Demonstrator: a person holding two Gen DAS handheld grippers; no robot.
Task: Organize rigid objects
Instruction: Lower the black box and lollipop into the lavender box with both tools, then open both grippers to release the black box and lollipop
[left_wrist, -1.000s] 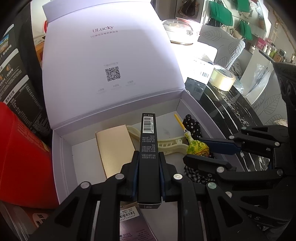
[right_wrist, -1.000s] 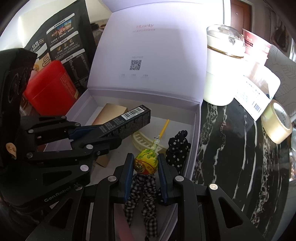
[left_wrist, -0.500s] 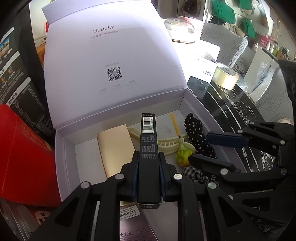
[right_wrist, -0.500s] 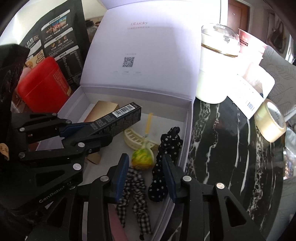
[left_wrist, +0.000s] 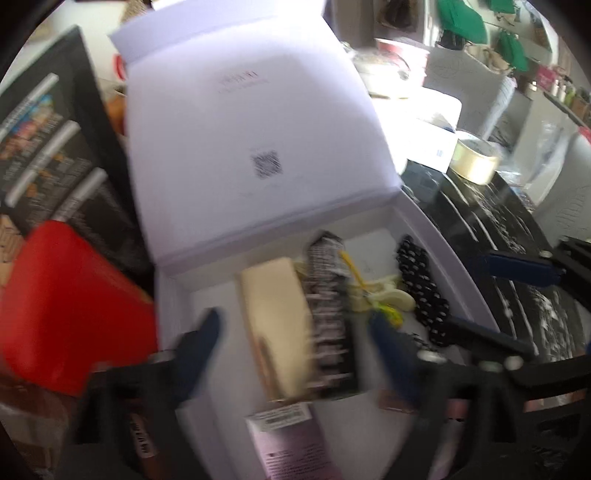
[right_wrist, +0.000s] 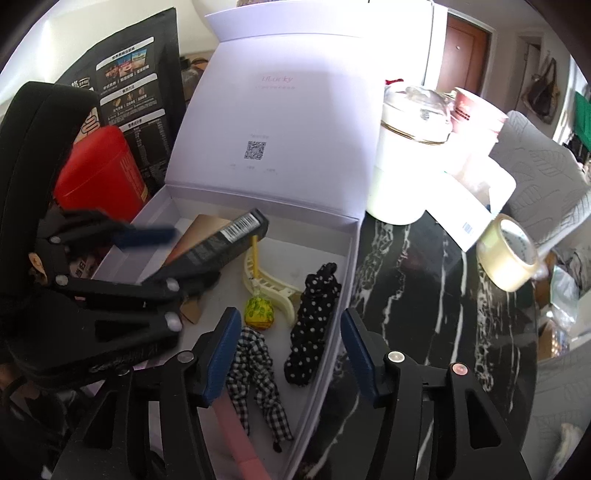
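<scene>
My left gripper stands with jaws spread wide over the open white box; the left view is blurred by motion. The black carton lies between those jaws but apart from both pads; it slants across the tan card inside the box, its barcode end toward the raised lid. Whether its near end rests on the box floor I cannot tell.

My right gripper also has its jaws wide, holding nothing, above the near right part of the box. Ahead of it lie the lollipop, its stick pointing to the lid, on the cream hair clip; the dotted scrunchie just beside the right wall; and the checked scrunchie near the left pad.

The box sits on the dark marbled table. A red tin stands left of it, a white jar and tape roll to the right.
</scene>
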